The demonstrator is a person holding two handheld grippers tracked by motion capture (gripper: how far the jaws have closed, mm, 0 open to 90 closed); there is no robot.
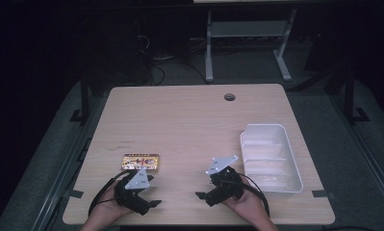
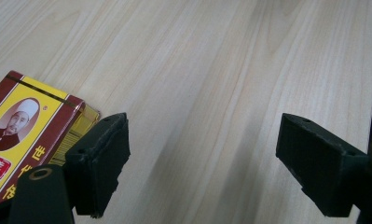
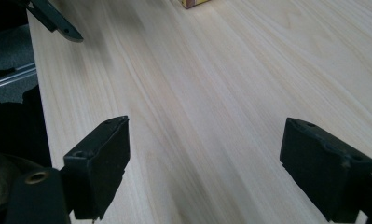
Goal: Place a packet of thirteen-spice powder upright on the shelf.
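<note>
I count one flat red-and-yellow printed box point(image 1: 141, 162), one white rectangular plastic tray point(image 1: 249, 144) and my two grippers on one pale wooden table point(image 1: 189, 115). In the high view the box lies in the lower left of the frame, just above my left gripper point(image 1: 146, 199). The tray sits at the right, beside and a little above my right gripper point(image 1: 206, 196), apart from it. Both my hands come in from the bottom edge.

My left gripper view brings the box point(image 2: 30, 135) close, at the lower left of the frame. It shows a printed oval portrait and red characters on a yellow panel, which the high view leaves too small to read. One of my left fingers point(image 2: 102, 163) stands in front of the box's corner; whether it touches, I cannot tell. Both left fingers are spread wide with bare table between them.

My right gripper view shows a corner of the box point(image 3: 195, 3) at the top edge and a tip of the left gripper point(image 3: 58, 23) in the upper left. The right fingers point(image 3: 99, 163) are spread wide too, pinching nothing.
</note>
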